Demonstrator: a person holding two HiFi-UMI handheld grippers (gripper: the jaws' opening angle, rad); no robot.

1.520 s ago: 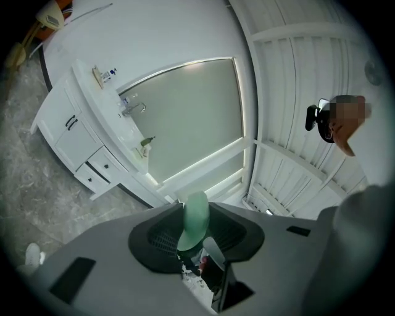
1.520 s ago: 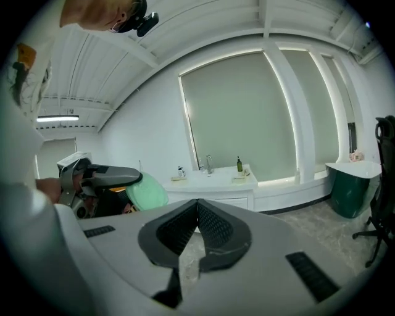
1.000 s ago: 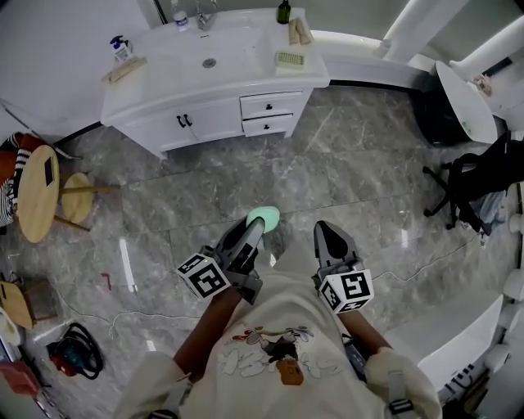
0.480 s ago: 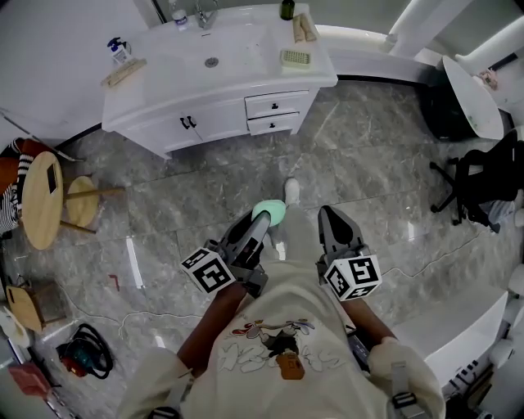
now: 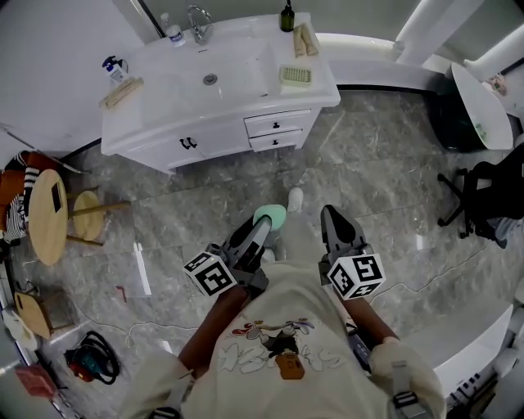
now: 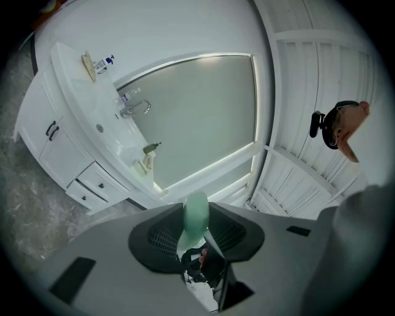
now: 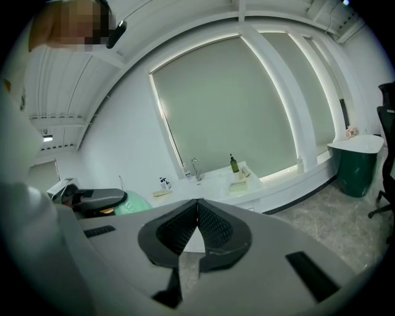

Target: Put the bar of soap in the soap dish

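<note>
Vanity (image 5: pixel 225 141) closer; green soap (image 5: pixel 270 217) tight in left claw (image 6: pixel 196 217); right claw (image 7: pixel 197 203) closed, per own view.

Grey veined marble floor (image 5: pixel 205 188) with patches of glare. A white vanity (image 5: pixel 155 143) with basin (image 5: pixel 210 79), tap (image 5: pixel 196 16) and two drawers (image 5: pixel 278 123) stands at the far wall, under a large frosted pane (image 7: pixel 228 111) edged with light strips. Round wooden table (image 5: pixel 47 217) and stool (image 5: pixel 86 227) left, black chair (image 5: pixel 483 192) right

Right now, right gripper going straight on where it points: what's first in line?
The right gripper would likely meet the white vanity first, near its right end; depth is unclear.
</note>
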